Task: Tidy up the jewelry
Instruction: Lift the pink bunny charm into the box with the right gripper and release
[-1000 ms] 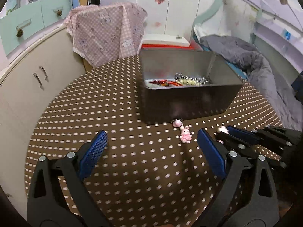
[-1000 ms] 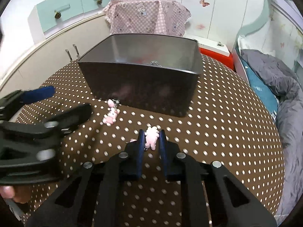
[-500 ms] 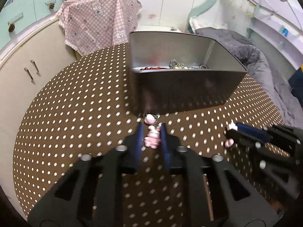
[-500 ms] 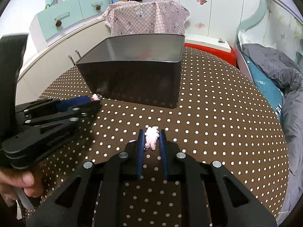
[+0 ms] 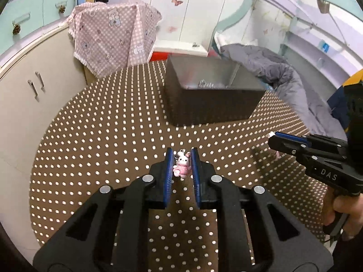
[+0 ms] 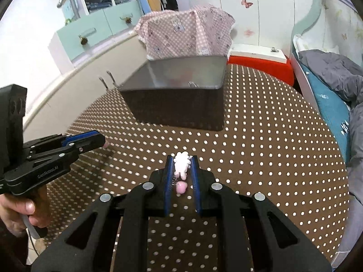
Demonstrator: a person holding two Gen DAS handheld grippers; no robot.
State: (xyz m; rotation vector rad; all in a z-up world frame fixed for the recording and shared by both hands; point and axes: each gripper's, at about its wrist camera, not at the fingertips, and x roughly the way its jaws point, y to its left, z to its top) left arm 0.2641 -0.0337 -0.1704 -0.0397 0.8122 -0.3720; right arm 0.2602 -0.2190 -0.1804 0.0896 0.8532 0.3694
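My left gripper (image 5: 181, 158) is shut on a pink bunny charm (image 5: 180, 165) and holds it above the dotted brown table (image 5: 102, 140). My right gripper (image 6: 181, 161) is shut on a second pale pink bunny charm (image 6: 181, 165), with a pink bead (image 6: 181, 187) hanging under it. A dark metal box (image 5: 211, 104) stands at the back of the table with a silver chain (image 5: 207, 83) inside. It also shows in the right wrist view (image 6: 179, 104). Each gripper shows in the other's view, the right one (image 5: 272, 137) and the left one (image 6: 103, 139).
A pink checked cloth (image 5: 113, 36) drapes over something behind the table. A cream cabinet (image 5: 27, 83) stands to the left. A grey blanket (image 5: 283, 72) lies on a bed to the right. A red and white box (image 6: 258, 61) sits behind the metal box.
My left gripper closed on the bunny charm beside the box, lifted it and drew back from the box. My right gripper kept its charm and also pulled back and up.
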